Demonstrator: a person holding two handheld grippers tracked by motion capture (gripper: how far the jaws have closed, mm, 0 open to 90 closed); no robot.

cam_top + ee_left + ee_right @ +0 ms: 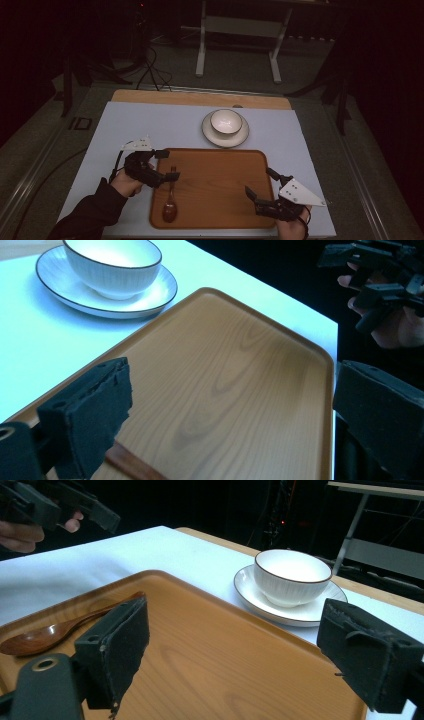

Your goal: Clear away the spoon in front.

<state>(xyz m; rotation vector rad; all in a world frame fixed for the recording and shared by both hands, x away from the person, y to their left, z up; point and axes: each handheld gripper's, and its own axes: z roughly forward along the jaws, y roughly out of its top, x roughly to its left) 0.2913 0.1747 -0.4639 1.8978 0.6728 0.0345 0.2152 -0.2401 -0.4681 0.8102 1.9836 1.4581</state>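
On the tray lies a dark, glossy wooden spoon.

Tray is wood with visible grain and a smooth satin sheen. Spoon is dark, glossy lacquered wood. Bowl and saucer are glossy white ceramic, the bowl's outside finely ribbed. Desk cover is smooth, matt pale blue. Tool pads look like rough, matt black foam.
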